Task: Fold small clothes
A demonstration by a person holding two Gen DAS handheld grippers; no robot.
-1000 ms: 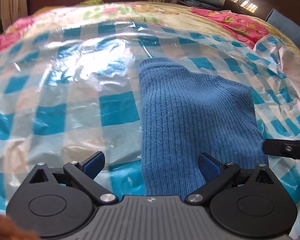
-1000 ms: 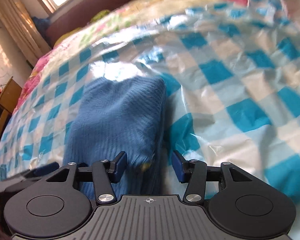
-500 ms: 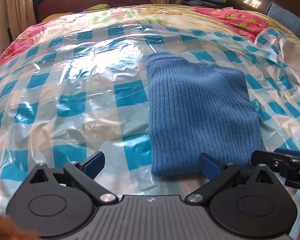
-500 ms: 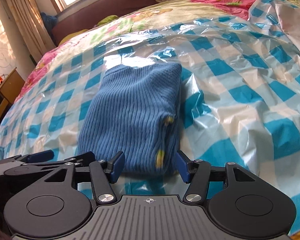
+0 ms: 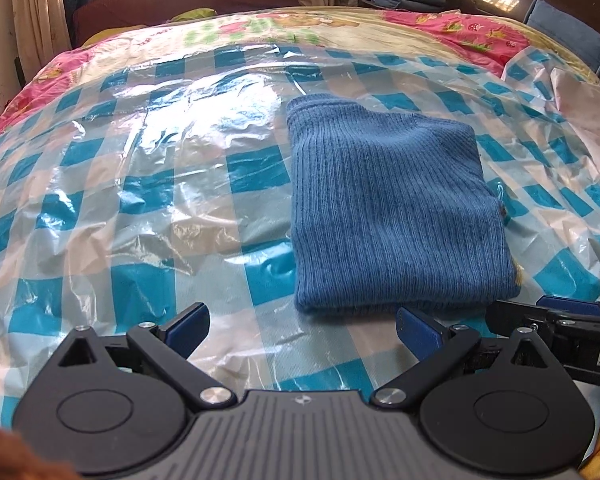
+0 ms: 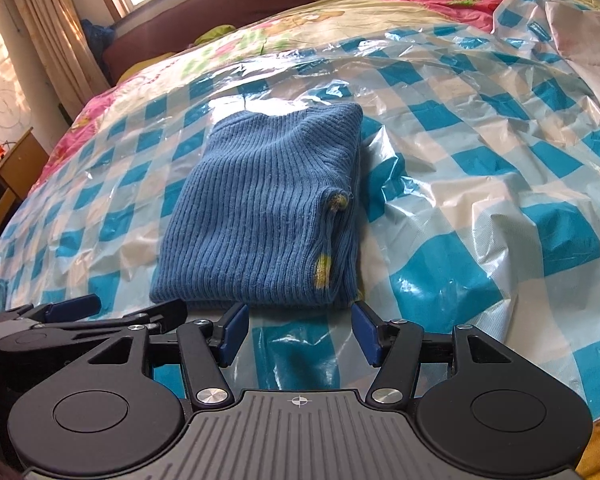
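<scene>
Left wrist view shows the folded blue knit garment (image 5: 392, 216) lying flat on the checked plastic sheet (image 5: 140, 184) that covers the bed (image 5: 260, 28), right of centre. Its near edge sits just beyond the left tool (image 5: 302, 328), whose jaws stand wide apart with nothing between them. In the right wrist view the same garment (image 6: 260, 216) shows yellow patches along its right edge. Just near of it, the right tool (image 6: 296, 330) has just been opening; its jaws are apart over bare sheet. Beyond the bed stand a dark headboard (image 6: 204, 12) and curtains (image 6: 48, 36)
</scene>
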